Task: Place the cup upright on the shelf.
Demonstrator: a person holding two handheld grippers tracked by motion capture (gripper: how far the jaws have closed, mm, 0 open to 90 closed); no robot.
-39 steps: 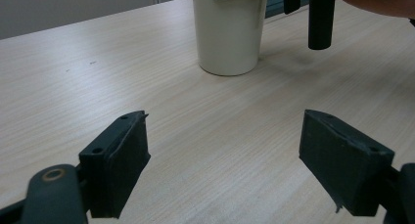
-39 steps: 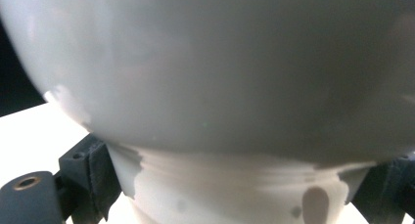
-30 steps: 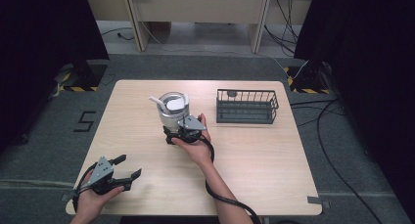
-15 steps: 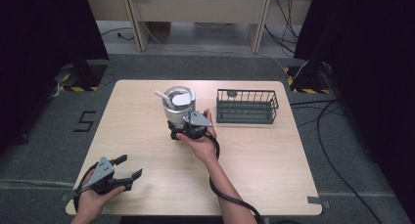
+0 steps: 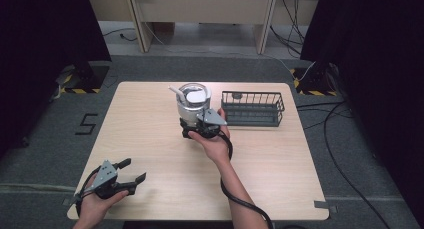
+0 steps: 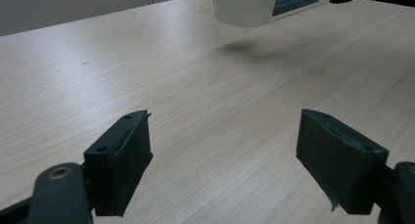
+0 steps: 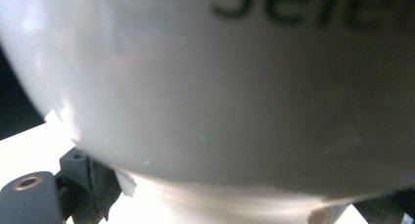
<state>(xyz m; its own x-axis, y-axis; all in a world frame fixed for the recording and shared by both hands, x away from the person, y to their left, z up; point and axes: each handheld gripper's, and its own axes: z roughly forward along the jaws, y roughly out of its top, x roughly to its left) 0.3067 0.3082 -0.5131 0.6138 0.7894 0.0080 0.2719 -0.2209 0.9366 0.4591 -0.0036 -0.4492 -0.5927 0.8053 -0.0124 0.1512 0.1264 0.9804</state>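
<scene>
Right gripper [image 5: 196, 129]: jaws holding the jar [image 5: 192, 105], lifted near the surface's far edge.
Left gripper [image 5: 131, 173]: jaws wide, near corner.
Advice: keep jar upright.

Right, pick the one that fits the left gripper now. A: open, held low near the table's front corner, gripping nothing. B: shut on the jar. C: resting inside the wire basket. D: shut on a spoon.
A: the left gripper has its fingers spread wide over bare table with nothing between them, far from the jar and the basket.
</scene>
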